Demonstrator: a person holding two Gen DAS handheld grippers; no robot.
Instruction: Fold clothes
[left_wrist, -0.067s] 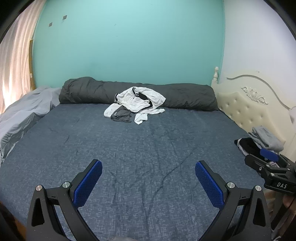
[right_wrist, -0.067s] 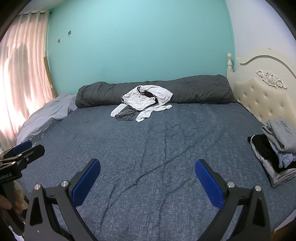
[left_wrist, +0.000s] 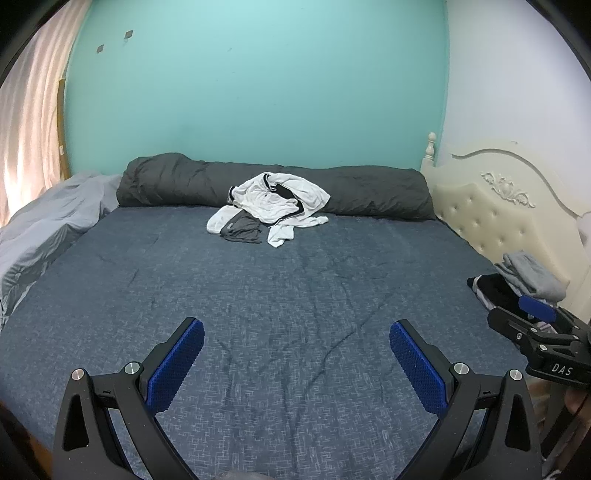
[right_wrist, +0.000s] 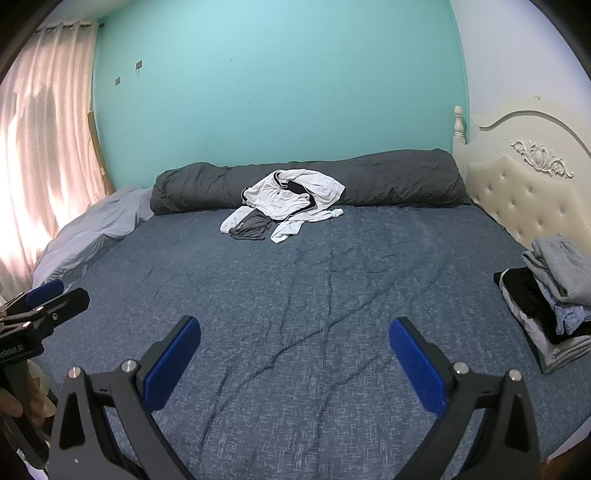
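A crumpled pile of white and dark grey clothes lies at the far side of the blue bed, against a rolled dark grey duvet; it also shows in the right wrist view. A stack of folded clothes sits at the bed's right edge by the headboard, and also shows in the left wrist view. My left gripper is open and empty above the near part of the bed. My right gripper is open and empty too. Both are far from the pile.
A cream padded headboard bounds the right side. A light grey sheet is bunched at the left, beside pink curtains. A teal wall stands behind the bed. The right gripper shows at the left wrist view's right edge.
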